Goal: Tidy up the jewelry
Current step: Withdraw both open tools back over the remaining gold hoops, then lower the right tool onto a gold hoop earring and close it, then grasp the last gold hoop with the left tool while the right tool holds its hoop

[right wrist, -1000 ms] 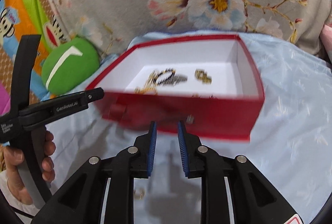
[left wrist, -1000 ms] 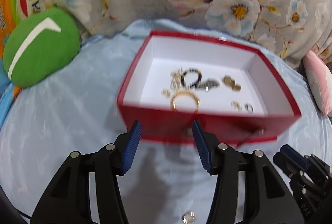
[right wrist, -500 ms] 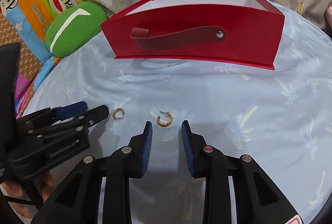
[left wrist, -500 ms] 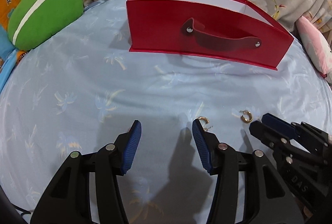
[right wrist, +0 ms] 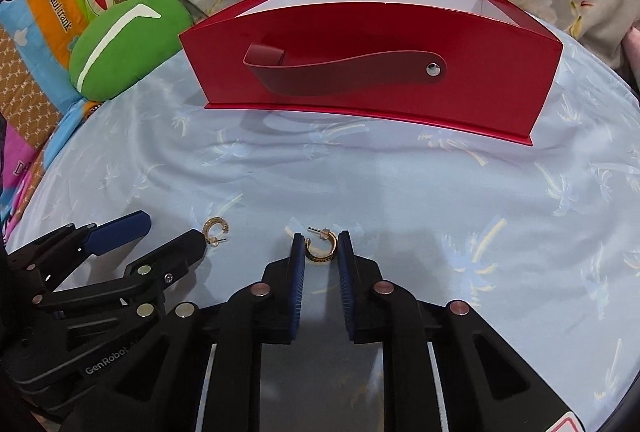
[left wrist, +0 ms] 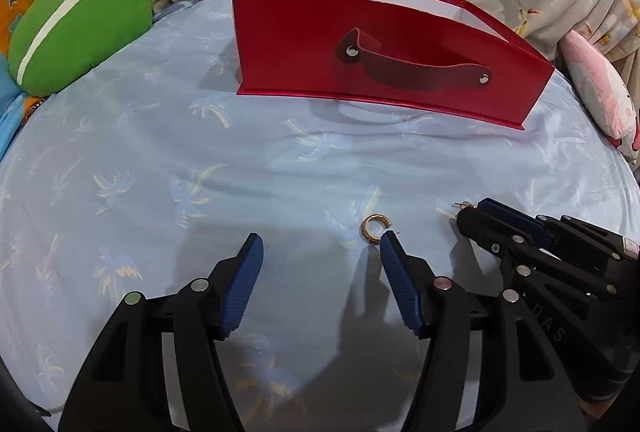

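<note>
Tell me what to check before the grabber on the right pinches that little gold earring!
1. The hoop earring lies between the right gripper pads: ok.
2. Pads already touching the earring: cannot tell; a thin gap seems to show.
3. Second earring lies beside the open left gripper, by its right pad, not between the pads: not ok for grabbing.
4. The two grippers stay apart: ok.
5. The red box stands behind on the blue sheet, open at the top: ok.
</note>
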Motion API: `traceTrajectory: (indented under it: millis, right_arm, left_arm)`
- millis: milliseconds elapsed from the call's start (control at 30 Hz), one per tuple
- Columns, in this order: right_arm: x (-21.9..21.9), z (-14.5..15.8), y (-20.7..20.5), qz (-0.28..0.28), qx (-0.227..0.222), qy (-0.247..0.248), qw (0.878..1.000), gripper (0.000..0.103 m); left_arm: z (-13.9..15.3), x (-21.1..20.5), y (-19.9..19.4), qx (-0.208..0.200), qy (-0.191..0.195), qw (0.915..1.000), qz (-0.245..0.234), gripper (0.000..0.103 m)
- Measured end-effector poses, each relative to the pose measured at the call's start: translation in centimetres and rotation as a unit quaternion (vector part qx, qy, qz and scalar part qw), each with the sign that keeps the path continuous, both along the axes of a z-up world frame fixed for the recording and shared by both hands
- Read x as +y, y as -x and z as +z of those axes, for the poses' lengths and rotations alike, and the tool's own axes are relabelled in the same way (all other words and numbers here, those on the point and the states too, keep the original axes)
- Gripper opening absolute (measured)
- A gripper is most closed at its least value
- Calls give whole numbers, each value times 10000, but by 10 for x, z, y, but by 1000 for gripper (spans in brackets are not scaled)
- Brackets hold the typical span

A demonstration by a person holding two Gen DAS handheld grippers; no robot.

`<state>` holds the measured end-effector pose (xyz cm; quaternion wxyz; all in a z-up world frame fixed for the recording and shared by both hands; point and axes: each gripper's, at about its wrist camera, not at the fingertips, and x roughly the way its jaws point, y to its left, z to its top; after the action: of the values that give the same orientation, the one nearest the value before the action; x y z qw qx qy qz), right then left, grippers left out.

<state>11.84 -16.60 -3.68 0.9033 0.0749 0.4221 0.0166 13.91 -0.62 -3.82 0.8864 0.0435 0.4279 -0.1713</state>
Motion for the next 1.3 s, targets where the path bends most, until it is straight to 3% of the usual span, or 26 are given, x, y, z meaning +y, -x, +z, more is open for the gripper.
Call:
traceTrajectory:
  millis: [200, 500, 1000, 1300]
  right_arm:
    - [-7, 1, 9, -136, -44, -31, 9999, 15]
    - [-21, 0, 27, -390, -58, -198, 9990, 16]
    - [-22, -1, 27, -407, -41, -248, 9989, 16]
    - [-25, 0, 28, -425, -66, -298, 9986, 15]
  left_arm:
    - [0, -8, 3, -8, -26, 9999, -138, 65]
    - [-2, -29, -3, -77, -237, 9995, -213, 63]
    - [-1, -31, 2, -153, -115, 9992, -354, 21]
    - [1, -25, 3, -66, 120, 9994, -314, 19]
